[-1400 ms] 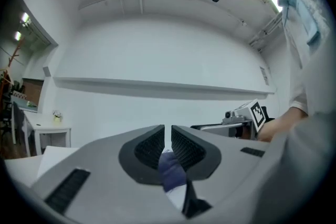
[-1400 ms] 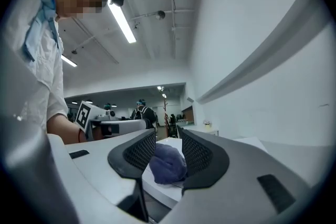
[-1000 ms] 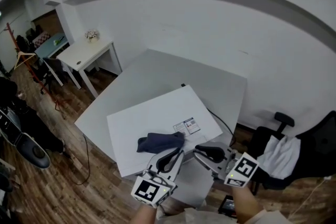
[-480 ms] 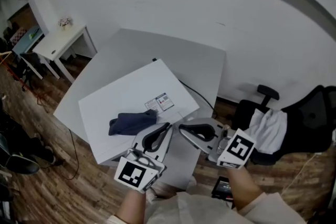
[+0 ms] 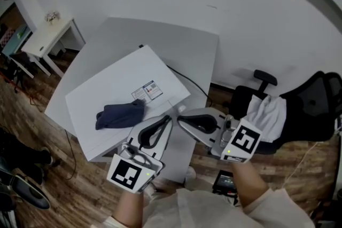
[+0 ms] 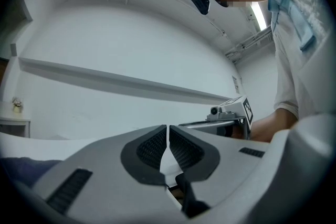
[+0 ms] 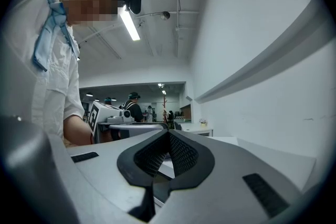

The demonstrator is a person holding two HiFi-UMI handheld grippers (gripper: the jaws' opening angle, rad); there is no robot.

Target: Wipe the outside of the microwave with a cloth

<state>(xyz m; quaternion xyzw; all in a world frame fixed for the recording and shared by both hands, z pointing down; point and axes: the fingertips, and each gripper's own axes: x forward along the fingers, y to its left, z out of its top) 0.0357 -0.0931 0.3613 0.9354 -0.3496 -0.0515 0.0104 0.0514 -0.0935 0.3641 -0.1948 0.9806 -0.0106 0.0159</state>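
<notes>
A white microwave (image 5: 123,83) stands on a grey table (image 5: 181,50), seen from above, with a label on its top. A dark blue cloth (image 5: 120,114) lies crumpled on that top, and its edge shows low in the left gripper view (image 6: 21,168). My left gripper (image 5: 170,117) is shut and empty over the microwave's near right corner, to the right of the cloth and apart from it. My right gripper (image 5: 179,119) is also shut and empty, its tip almost meeting the left one. In each gripper view the pads (image 6: 157,144) (image 7: 181,152) meet with nothing between them.
A black cord (image 5: 187,80) runs off the microwave's back across the table. A small white side table (image 5: 43,34) stands at the far left. An office chair (image 5: 315,104) with a white garment (image 5: 267,112) stands at the right. White wall behind, wooden floor below.
Both grippers have drawn away from the cloth toward the right and now sit tip to tip. The left gripper's jaws have closed. The cloth lies where it was.
</notes>
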